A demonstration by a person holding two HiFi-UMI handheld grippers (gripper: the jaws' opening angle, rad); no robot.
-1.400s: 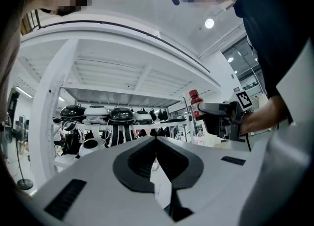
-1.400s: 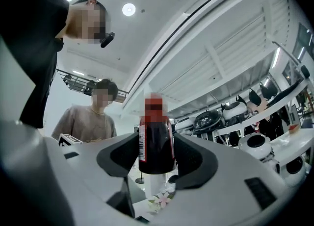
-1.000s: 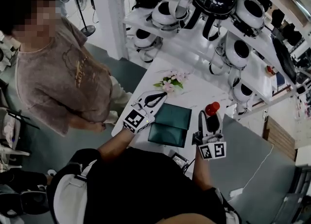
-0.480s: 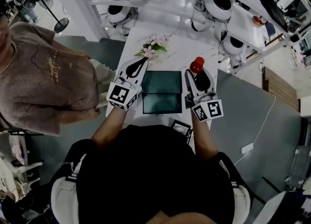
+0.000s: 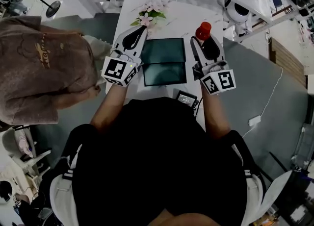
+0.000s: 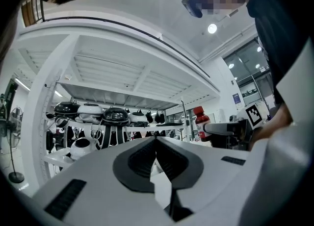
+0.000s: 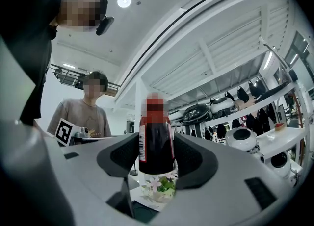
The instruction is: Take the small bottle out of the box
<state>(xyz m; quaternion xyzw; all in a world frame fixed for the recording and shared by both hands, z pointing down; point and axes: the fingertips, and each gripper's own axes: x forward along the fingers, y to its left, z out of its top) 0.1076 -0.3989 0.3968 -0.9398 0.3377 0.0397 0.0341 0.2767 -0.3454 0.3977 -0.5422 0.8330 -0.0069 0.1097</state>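
So the right gripper [image 5: 206,47] is pinching the small bottle [image 7: 156,139] in its jaws, pads squeezing the dark body from both sides with the red cap up, and it's holding it upright just right of the green box [image 5: 164,61], outside it. The left gripper [image 5: 138,34] is sitting on the box's other side, jaws pressed together on nothing and pointing toward the flower bunch [image 5: 147,16] on the white desk [image 5: 184,14]. A person in a brown shirt [image 5: 39,68] is standing off to the left.
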